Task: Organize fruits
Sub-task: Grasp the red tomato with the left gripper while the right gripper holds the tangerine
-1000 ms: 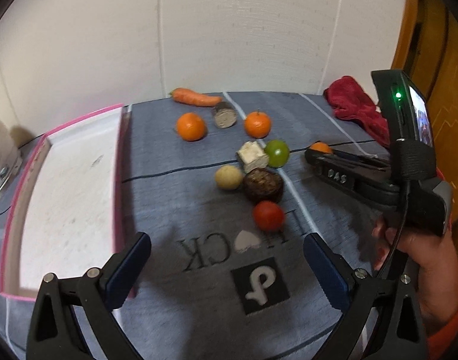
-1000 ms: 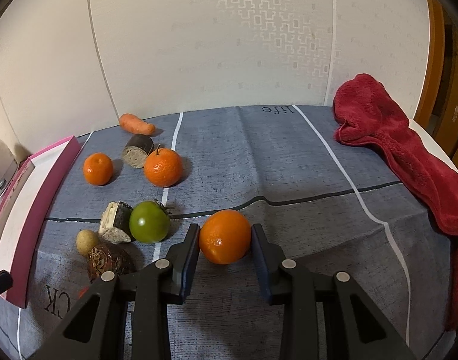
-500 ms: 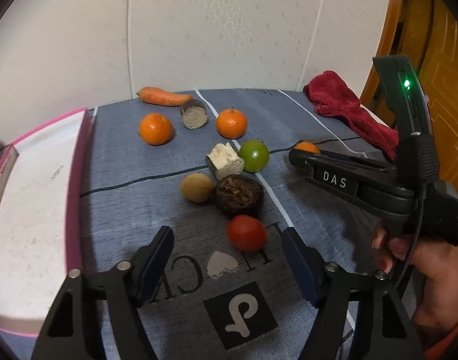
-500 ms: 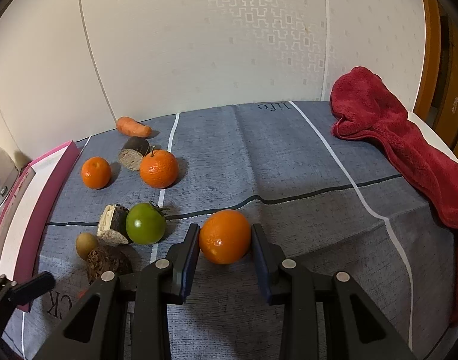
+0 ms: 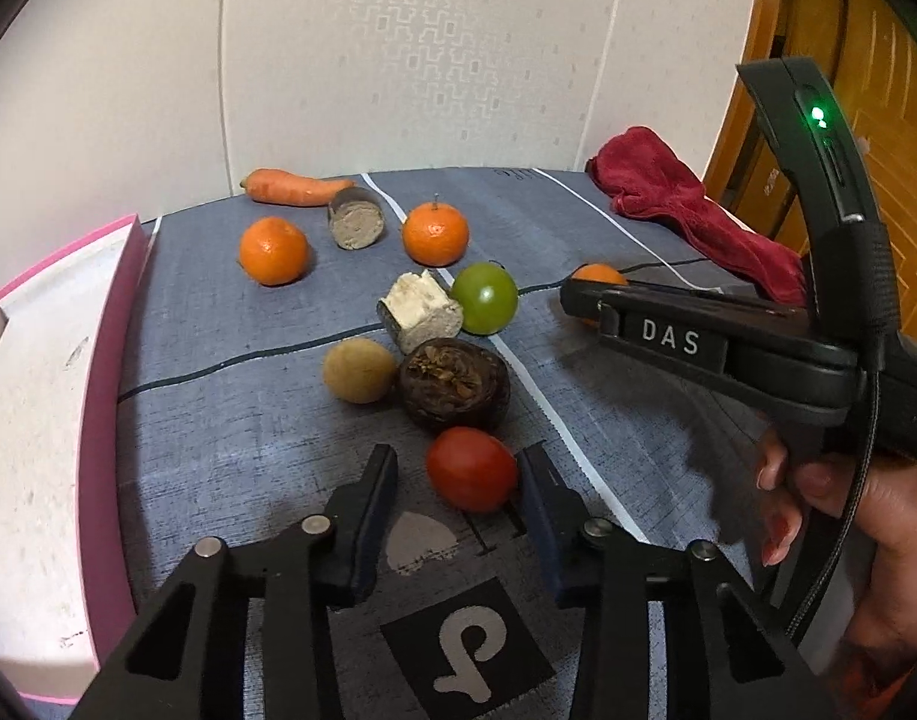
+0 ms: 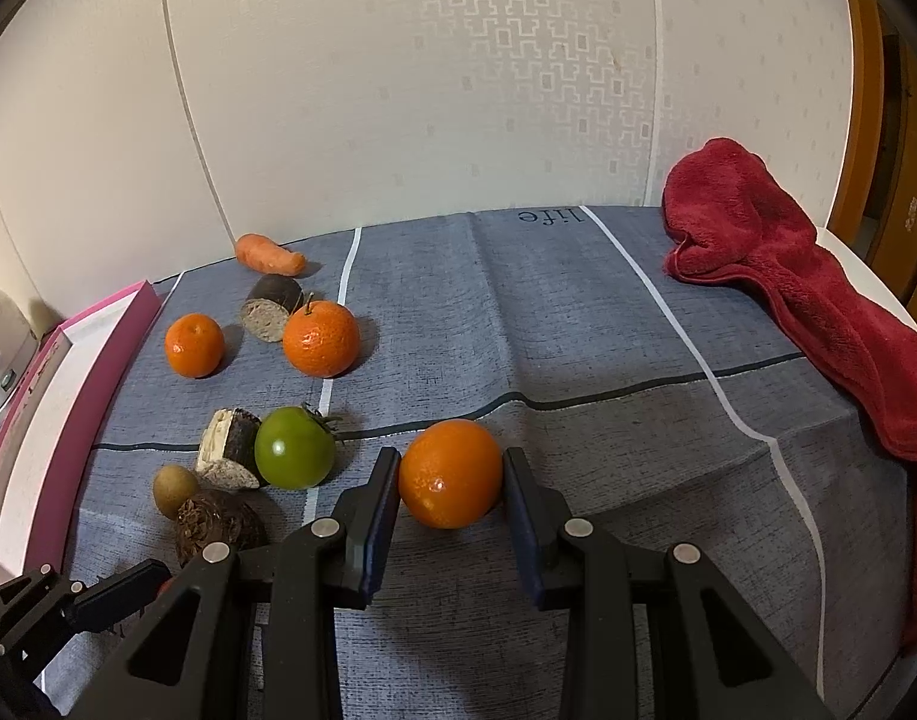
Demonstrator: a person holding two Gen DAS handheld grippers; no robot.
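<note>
In the left wrist view a red tomato (image 5: pixel 470 468) lies on the blue-grey cloth between the pads of my left gripper (image 5: pixel 455 480). Its jaws are closing: the right pad is at the tomato's skin, while a gap shows on the left. My right gripper (image 6: pixel 450 461) is shut on an orange (image 6: pixel 449 483) that rests on the cloth. Beyond lie a green tomato (image 6: pixel 293 447), two more oranges (image 5: pixel 272 249) (image 5: pixel 435 234), a carrot (image 5: pixel 296 187), a small kiwi-like fruit (image 5: pixel 358 370) and a dark brown fruit (image 5: pixel 453 383).
A pink-rimmed white tray (image 5: pixel 107 324) lies along the left. Two cut root pieces (image 5: pixel 356 222) (image 5: pixel 419 312) sit among the fruit. A red towel (image 6: pixel 818 312) lies at the right edge. A person's hand (image 5: pixel 842 498) holds the right gripper's handle. A wall stands behind.
My left gripper has moved forward and down to the red tomato, and its jaws have narrowed from wide open to around it. The right gripper and its orange have stayed put.
</note>
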